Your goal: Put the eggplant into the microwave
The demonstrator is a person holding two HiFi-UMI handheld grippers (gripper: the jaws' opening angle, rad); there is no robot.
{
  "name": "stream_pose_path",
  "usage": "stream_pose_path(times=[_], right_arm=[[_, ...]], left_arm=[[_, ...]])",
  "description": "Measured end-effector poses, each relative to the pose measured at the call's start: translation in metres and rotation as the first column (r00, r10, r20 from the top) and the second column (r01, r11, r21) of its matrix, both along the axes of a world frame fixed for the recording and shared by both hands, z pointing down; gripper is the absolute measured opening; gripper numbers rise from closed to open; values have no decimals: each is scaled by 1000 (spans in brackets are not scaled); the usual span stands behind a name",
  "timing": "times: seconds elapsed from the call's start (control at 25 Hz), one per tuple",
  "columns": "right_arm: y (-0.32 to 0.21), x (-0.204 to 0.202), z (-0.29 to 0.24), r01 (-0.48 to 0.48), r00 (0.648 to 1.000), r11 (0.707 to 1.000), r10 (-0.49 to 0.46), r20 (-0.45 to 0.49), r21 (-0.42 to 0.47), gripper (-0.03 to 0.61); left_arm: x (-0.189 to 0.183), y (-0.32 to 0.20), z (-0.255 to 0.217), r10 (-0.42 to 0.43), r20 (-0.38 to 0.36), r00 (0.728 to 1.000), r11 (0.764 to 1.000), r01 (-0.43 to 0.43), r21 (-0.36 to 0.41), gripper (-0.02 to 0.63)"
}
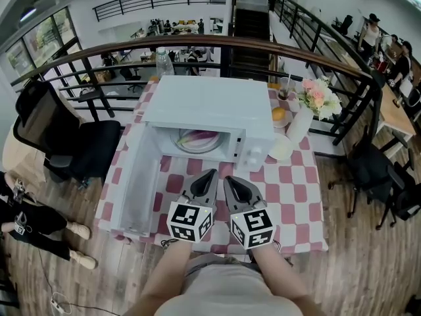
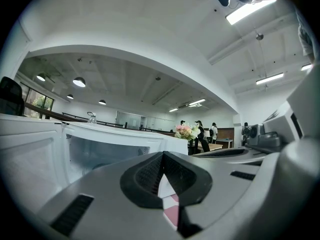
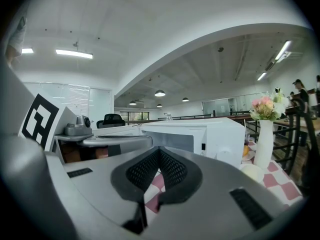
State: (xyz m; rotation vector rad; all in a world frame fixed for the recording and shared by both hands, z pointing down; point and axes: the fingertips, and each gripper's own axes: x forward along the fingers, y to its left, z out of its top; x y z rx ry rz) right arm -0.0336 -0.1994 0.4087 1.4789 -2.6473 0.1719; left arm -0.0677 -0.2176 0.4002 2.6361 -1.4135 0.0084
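- Checkered table is carrying the open microwave, with the eggplant lying inside.
- Left gripper and right gripper are hovering at its 6 o'clock, both closed and empty.
- Door, at 8 o'clock, is likely needing a slow, flat push.

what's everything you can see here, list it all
microwave: 1, white, middle of the table, door open
eggplant: 1, purple, inside the microwave on a plate
plate: 1, white, inside the microwave
tablecloth: 1, pink and white checks, over the table
vase: 1, white, right of the microwave, holding pink and pale flowers
orange fruit: 1, orange, behind the vase
bottle: 1, clear, behind the microwave
office chair: 1, black, left of the table
left gripper: 1, grey, in front of the microwave, shut, empty
right gripper: 1, grey, beside the left one, shut, empty
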Motion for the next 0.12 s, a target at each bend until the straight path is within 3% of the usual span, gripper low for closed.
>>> stream_pose_path(times=[0.12], right_arm=[[0,1,0,1,1000,1000,-1,1,-1,25]], left_arm=[[1,-1,0,0,-5,1000,1000,0,-4,2]])
